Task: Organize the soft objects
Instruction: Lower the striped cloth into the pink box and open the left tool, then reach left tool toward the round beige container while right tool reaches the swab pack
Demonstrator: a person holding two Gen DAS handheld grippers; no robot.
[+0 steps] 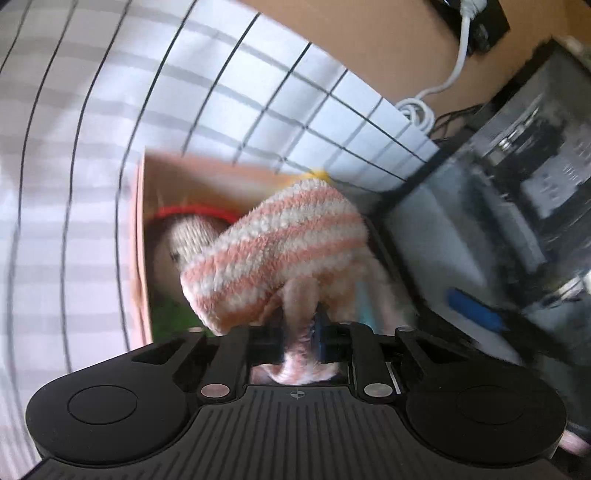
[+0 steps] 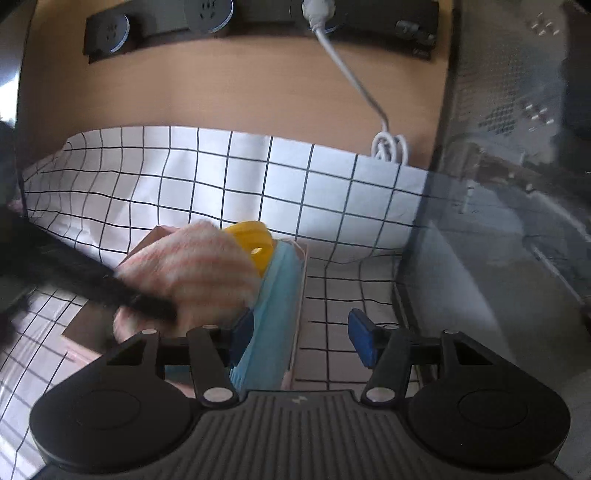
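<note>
My left gripper [image 1: 301, 328] is shut on a fuzzy sock [image 1: 273, 251] with pink and white stripes. The sock hangs over an open cardboard box [image 1: 142, 236]. Inside the box lie a beige knitted piece with a red rim [image 1: 192, 232], something green [image 1: 170, 317] and a yellow item [image 1: 317, 173]. In the right wrist view the same sock [image 2: 184, 269] bulges over the box [image 2: 301, 295], beside the yellow item [image 2: 255, 240] and a stack of light blue cloth [image 2: 273, 306]. My right gripper [image 2: 303, 336] is open just above the box's right wall, and its pads [image 2: 364, 339] hold nothing.
A white cloth with a black grid [image 2: 221, 184] covers the table. A dark case with a clear wall [image 2: 498, 203] stands close on the right. A coiled white cable [image 2: 388, 146] runs up to a black power strip [image 2: 207, 14] on the brown back wall.
</note>
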